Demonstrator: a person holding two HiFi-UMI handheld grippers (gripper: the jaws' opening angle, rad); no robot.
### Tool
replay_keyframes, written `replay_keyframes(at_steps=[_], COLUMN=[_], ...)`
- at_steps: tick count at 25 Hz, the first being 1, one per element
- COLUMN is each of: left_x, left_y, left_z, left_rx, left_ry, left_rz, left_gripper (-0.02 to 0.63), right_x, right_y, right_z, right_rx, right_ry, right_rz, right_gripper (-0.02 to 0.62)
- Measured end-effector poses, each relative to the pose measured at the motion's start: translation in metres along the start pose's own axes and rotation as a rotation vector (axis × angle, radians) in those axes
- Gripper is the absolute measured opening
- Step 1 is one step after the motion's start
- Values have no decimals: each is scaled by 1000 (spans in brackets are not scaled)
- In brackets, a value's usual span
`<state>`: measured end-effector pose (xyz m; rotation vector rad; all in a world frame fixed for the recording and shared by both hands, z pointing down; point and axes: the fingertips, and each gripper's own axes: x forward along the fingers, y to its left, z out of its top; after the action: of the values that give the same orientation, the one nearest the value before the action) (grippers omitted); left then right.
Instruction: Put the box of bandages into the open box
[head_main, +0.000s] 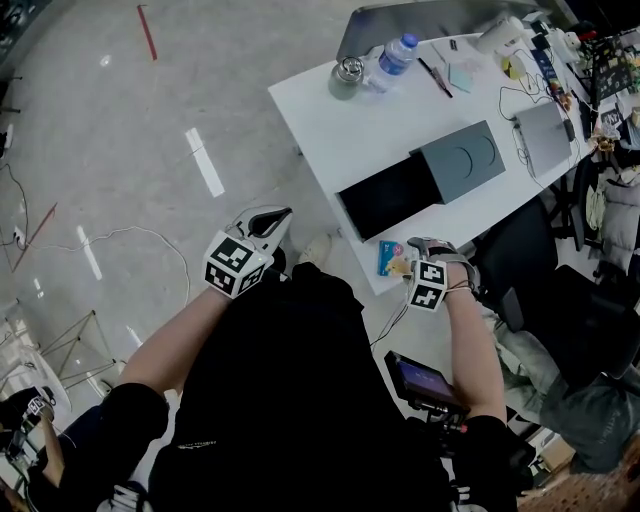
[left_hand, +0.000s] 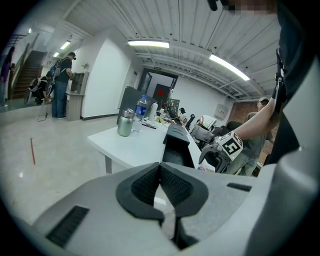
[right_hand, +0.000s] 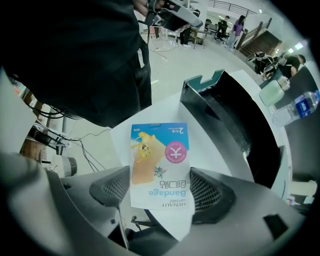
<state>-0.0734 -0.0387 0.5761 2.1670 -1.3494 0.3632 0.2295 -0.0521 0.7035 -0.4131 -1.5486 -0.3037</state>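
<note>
The open box (head_main: 390, 195) looks like matt black card inside. The grey cover (head_main: 465, 160) at its far end is smooth and dull. The table (head_main: 330, 120) beneath it is white, smooth and satin. By its open end, the box of bandages (right_hand: 160, 170) is printed card with a light sheen. Beyond it stand a brushed metal flask (head_main: 347, 75) and a clear plastic bottle (head_main: 393, 57). The floor (head_main: 150, 150) beside it is polished and mirrors the lights. The left gripper (left_hand: 160, 182) and right gripper (right_hand: 161, 192) have matt grey plastic shells and black, grid-textured pads.
</note>
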Motion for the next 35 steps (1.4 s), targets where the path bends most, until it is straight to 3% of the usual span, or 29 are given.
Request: replay_keyframes(at_steps=[15,35], left_x=[6,-12], left_y=[6,22], left_z=[5,4], left_rx=[-3,-41], left_ry=[-7,-51], left_rz=[-35,33], left_gripper=[9,9], right_x=[-40,-100], right_y=[-4,-91], right_z=[5,38], right_rx=[-49,-248], right_ry=[-23,-68], right_rz=[-20,-162], right_gripper=[394,394])
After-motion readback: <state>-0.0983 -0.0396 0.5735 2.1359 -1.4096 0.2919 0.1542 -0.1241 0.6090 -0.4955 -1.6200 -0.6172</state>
